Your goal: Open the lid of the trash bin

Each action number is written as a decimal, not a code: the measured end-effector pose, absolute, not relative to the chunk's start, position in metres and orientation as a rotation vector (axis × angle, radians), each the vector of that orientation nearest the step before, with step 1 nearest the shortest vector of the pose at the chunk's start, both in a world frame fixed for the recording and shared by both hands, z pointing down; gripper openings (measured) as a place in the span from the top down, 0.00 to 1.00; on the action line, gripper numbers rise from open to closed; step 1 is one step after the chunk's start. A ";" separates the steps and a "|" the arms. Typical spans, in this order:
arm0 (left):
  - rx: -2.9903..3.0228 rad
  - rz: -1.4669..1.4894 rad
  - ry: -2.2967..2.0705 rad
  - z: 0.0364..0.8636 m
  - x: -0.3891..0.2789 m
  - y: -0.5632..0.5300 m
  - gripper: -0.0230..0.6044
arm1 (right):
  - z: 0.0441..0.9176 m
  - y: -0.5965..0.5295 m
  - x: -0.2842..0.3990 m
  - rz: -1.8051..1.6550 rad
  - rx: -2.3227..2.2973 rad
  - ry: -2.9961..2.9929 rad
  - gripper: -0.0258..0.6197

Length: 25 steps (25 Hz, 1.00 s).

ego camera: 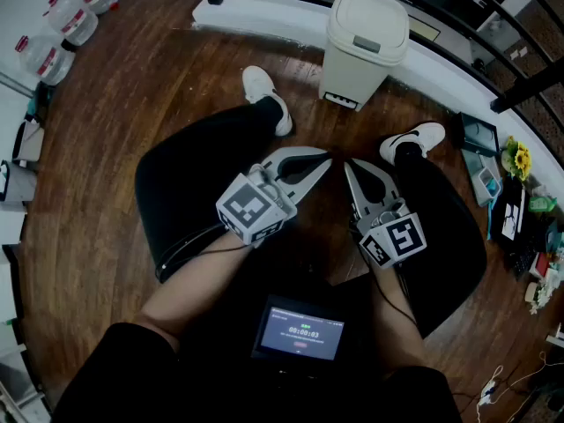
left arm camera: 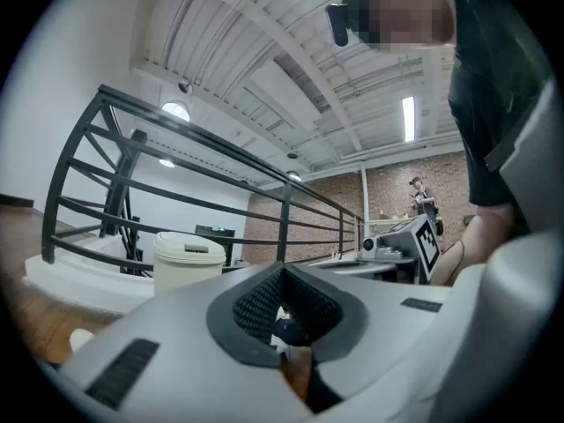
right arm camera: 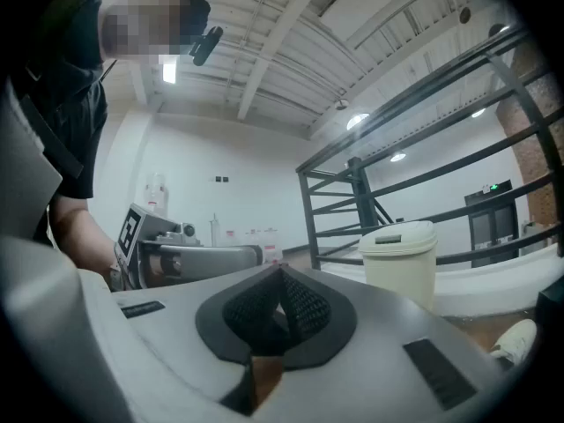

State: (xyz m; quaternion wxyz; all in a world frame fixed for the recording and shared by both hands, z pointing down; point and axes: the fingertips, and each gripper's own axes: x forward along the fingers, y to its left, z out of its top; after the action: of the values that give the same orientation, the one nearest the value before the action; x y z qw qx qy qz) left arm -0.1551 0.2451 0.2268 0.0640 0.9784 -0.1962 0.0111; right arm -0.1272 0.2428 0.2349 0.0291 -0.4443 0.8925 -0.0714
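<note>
A cream trash bin point(ego camera: 366, 42) stands on the wooden floor by a white kerb, its lid down and a grey push tab point(ego camera: 368, 44) on top. Both grippers rest over the seated person's lap, well short of the bin. My left gripper point(ego camera: 328, 159) is shut with its jaws touching and empty. My right gripper point(ego camera: 348, 164) is likewise shut with nothing in it. The bin point(left arm camera: 188, 261) sits left of the closed tips point(left arm camera: 282, 271) in the left gripper view. The right gripper view has the bin point(right arm camera: 401, 258) to the right of the tips point(right arm camera: 280, 270).
A black railing point(ego camera: 458, 25) on a white kerb point(ego camera: 264, 11) runs behind the bin. The person's white shoes point(ego camera: 264, 91) point(ego camera: 421, 137) flank the bin. Water bottles point(ego camera: 62, 25) lie at far left, clutter with a sunflower point(ego camera: 518, 159) at right. A small screen point(ego camera: 300, 333) sits near the lap.
</note>
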 end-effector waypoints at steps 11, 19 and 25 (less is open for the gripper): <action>2.822 0.004 -0.672 0.239 -0.127 0.140 0.91 | 0.233 0.150 -0.072 -0.201 -1.467 2.681 0.93; 2.819 0.050 -0.736 0.250 -0.089 0.095 0.91 | 0.243 0.108 -0.057 -0.193 -1.395 2.840 0.93; 2.781 0.160 -0.845 0.288 -0.070 0.055 0.91 | 0.261 0.063 -0.043 -0.221 -1.264 2.968 0.93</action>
State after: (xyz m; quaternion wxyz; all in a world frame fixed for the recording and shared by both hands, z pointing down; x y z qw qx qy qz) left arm -0.0696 0.0546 0.2883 0.1152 0.9490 -0.2885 0.0546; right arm -0.0432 0.0634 0.2611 -0.0458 -0.3904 0.9170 -0.0684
